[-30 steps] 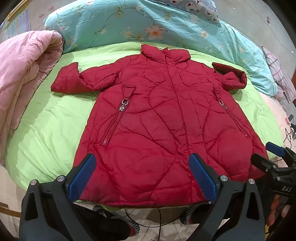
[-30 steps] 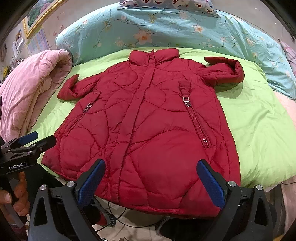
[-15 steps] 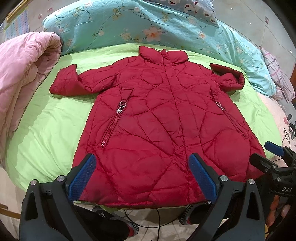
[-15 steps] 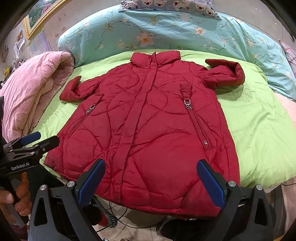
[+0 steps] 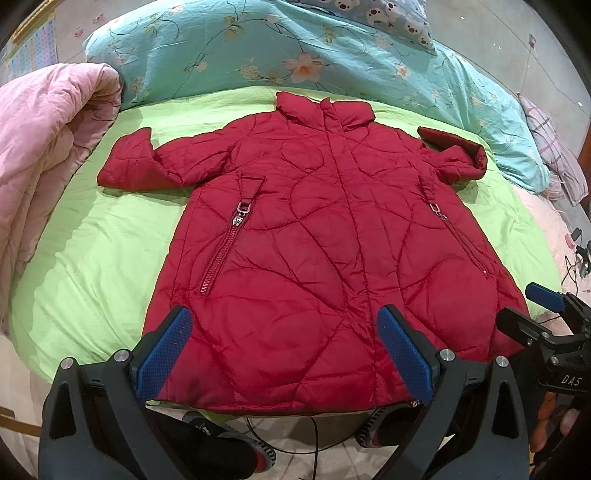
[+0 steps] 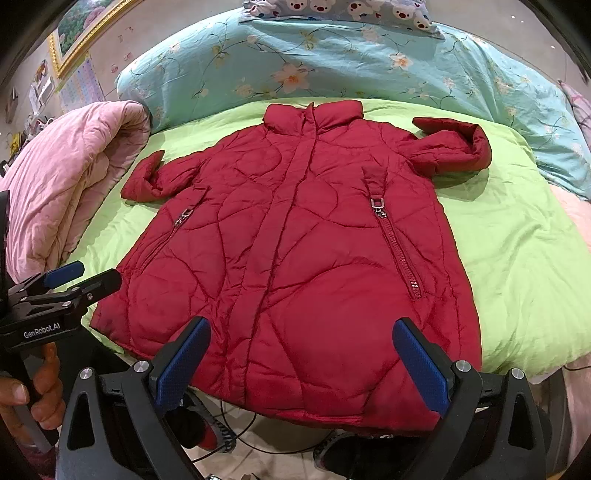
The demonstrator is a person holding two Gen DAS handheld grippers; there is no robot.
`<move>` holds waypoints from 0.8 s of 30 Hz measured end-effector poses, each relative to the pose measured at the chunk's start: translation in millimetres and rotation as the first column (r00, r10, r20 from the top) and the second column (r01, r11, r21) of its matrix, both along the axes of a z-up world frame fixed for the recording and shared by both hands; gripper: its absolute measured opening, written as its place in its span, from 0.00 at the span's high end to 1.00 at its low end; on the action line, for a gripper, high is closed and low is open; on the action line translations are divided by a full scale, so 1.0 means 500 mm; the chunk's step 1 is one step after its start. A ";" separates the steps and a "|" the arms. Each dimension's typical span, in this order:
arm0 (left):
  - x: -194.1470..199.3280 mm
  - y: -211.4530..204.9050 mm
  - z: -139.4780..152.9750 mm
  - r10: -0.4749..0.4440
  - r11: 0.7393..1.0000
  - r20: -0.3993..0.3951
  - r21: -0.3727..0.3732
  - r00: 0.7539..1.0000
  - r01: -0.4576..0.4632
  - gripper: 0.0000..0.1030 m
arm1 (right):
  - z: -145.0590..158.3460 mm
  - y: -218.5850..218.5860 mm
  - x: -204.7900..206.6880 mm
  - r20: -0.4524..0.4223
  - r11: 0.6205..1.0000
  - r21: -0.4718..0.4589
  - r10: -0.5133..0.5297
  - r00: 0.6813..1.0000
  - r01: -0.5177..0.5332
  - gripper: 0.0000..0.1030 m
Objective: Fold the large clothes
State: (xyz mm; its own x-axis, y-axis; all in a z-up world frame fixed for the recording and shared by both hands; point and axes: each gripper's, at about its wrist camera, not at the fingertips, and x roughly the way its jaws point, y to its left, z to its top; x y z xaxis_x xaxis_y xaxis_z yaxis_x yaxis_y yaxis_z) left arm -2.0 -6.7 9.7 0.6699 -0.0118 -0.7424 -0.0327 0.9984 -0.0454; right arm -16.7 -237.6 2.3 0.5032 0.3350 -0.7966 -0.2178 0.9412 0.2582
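Note:
A red quilted coat (image 5: 314,251) lies flat, front up, on a green sheet (image 5: 92,266), collar far, hem at the near bed edge. It also shows in the right wrist view (image 6: 295,258). Its left sleeve (image 5: 147,166) is spread out; its right sleeve (image 5: 454,158) is bent back on itself. My left gripper (image 5: 284,354) is open and empty above the hem. My right gripper (image 6: 299,362) is open and empty above the hem's right part. Each gripper shows in the other's view: the right one (image 5: 532,314), the left one (image 6: 81,277).
A rolled pink quilt (image 5: 40,166) lies on the bed's left side. A blue floral quilt (image 5: 295,55) and a bear-print pillow (image 6: 343,7) lie behind the coat. Shoes (image 5: 229,443) and cables are on the floor below the hem.
Both grippers have drawn slightly back and down from the coat; the coat looks a little farther away. The coat has not moved. Both stay open.

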 end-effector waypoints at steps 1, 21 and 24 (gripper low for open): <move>0.000 0.000 0.000 0.001 1.000 -0.004 -0.001 1.000 -0.001 0.02 | 0.000 0.000 0.000 0.000 1.000 -0.001 -0.001 1.000 0.001 0.03; 0.007 0.009 -0.007 -0.004 1.000 0.019 -0.022 1.000 0.004 0.02 | 0.003 -0.001 0.002 0.007 0.999 0.035 0.008 1.000 -0.008 0.03; 0.010 0.009 -0.010 -0.016 0.998 0.024 -0.060 1.000 0.017 0.02 | 0.003 -0.002 0.006 0.010 0.999 0.048 0.008 1.000 -0.008 0.03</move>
